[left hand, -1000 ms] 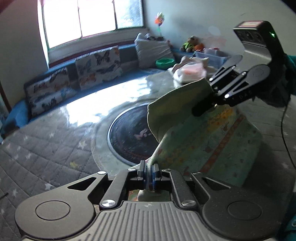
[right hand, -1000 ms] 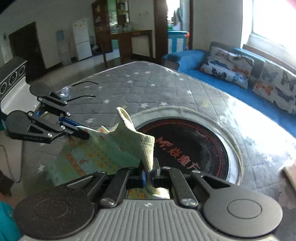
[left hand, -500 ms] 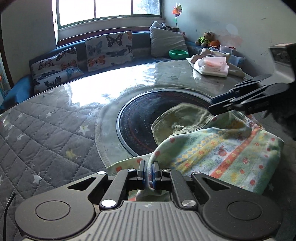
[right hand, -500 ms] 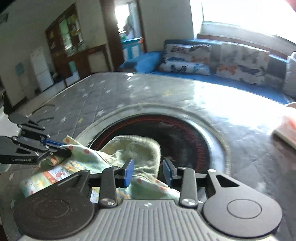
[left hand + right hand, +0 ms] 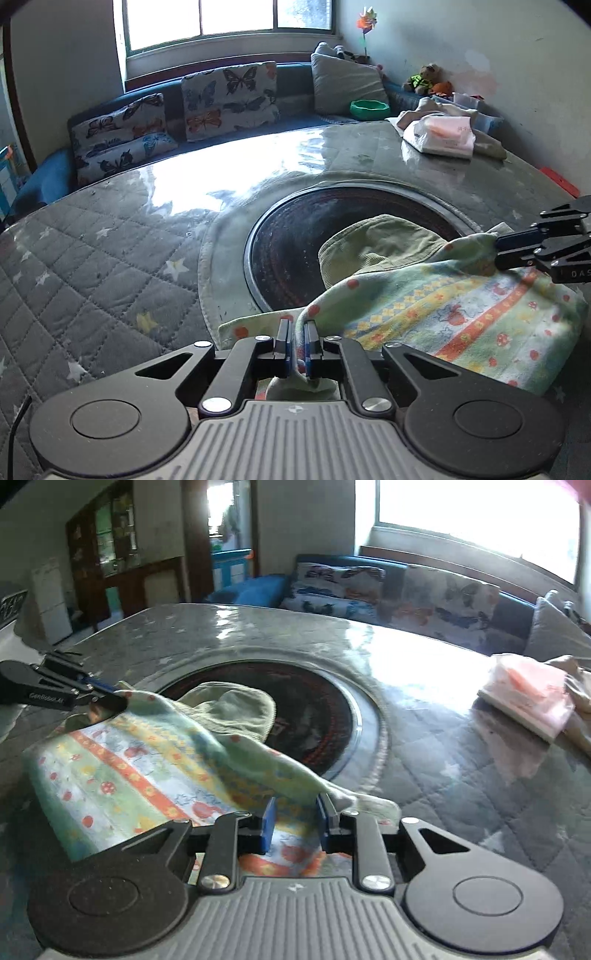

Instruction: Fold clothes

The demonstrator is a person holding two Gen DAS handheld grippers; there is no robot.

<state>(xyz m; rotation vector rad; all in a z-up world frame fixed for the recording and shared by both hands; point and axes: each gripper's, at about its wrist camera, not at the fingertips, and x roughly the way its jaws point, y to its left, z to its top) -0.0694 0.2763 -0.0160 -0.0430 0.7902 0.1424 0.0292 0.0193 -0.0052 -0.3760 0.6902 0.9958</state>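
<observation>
A small patterned garment (image 5: pixel 461 314) with green, yellow and orange bands and a plain green cuff lies folded over on the round table, partly over the black centre disc (image 5: pixel 295 251). My left gripper (image 5: pixel 297 345) is shut on one corner of the garment. It also shows at the left of the right wrist view (image 5: pixel 110 701). My right gripper (image 5: pixel 293 821) is open, its jaws either side of a garment edge (image 5: pixel 147 775) without pinching it. It also shows at the right edge of the left wrist view (image 5: pixel 502 251).
The table (image 5: pixel 92 258) has a grey quilted cover with stars under a glossy sheet. A stack of folded clothes (image 5: pixel 439 136) sits at its far side (image 5: pixel 524 694). A blue sofa with butterfly cushions (image 5: pixel 229 99) stands beyond, under the window.
Both grippers lowered the lifted garment onto the table, folding it over. The right gripper let go of its corner and opened. The left gripper stays shut on its corner.
</observation>
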